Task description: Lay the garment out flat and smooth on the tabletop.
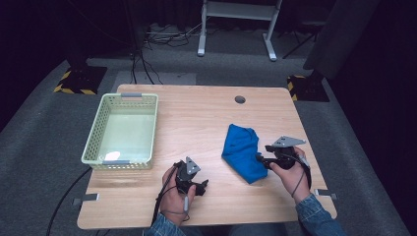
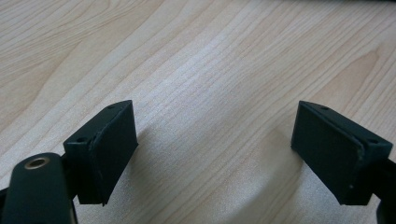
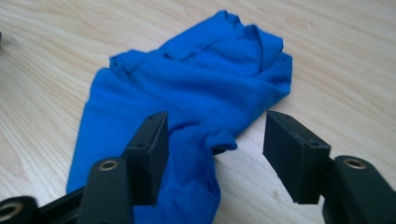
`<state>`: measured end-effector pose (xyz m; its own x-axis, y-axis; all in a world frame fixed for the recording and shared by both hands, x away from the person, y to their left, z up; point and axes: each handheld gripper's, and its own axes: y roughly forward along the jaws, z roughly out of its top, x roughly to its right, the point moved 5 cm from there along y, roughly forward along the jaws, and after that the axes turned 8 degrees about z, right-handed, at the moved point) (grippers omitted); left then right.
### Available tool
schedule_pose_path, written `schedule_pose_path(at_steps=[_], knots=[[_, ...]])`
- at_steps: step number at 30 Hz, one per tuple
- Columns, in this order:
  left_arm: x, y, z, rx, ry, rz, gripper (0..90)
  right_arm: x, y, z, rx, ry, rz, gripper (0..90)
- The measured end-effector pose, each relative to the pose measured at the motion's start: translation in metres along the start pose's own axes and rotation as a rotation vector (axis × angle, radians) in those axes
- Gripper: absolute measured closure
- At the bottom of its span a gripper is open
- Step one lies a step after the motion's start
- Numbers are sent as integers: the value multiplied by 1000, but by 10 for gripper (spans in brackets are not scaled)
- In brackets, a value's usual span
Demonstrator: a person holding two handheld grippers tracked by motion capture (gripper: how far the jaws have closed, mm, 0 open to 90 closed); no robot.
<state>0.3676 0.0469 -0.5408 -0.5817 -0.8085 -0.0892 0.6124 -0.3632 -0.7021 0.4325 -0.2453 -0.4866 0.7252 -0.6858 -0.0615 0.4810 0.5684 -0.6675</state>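
In the right gripper view, the right gripper [image 3: 215, 156] had its two black jaws apart, and a raised fold at the edge of the blue cloth [image 3: 187, 102] lay in the gap between them; the jaws stood on both sides of this fold, but I could not tell if a pad touched it. The high view showed the same right gripper [image 1: 263, 158] at the right edge of the blue cloth [image 1: 242, 152], held by the person's right hand [image 1: 290, 172], and it also showed what the gripper view did not: the cloth was bunched on the wooden table [image 1: 196, 118], right of the table's middle. In the left gripper view, the left gripper [image 2: 215, 154] had its jaws wide apart over bare wood. The high view placed this left gripper [image 1: 199, 187] in the left hand [image 1: 173, 196], to the left of the cloth and apart from it. Farther left of the cloth stood a pale green basket [image 1: 96, 132], near the table's left edge.
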Motion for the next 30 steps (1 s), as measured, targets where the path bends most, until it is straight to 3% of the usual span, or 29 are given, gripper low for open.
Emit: schedule_pose_path(at_steps=[7, 11, 12, 22, 30], knots=[[0, 0, 0, 0, 0, 0, 137, 6, 12, -10, -48, 25, 25, 598], [0, 0, 0, 0, -1, 0, 137, 6, 16, -15, -79, 28, 58, 829], [0, 0, 0, 0, 0, 0, 137, 5, 15, -14, -76, 28, 63, 852], [0, 0, 0, 0, 0, 0, 137, -9, -3, -3, -41, -18, 64, 867], [0, 0, 0, 0, 0, 0, 137, -36, -18, 11, -16, -97, 79, 866]])
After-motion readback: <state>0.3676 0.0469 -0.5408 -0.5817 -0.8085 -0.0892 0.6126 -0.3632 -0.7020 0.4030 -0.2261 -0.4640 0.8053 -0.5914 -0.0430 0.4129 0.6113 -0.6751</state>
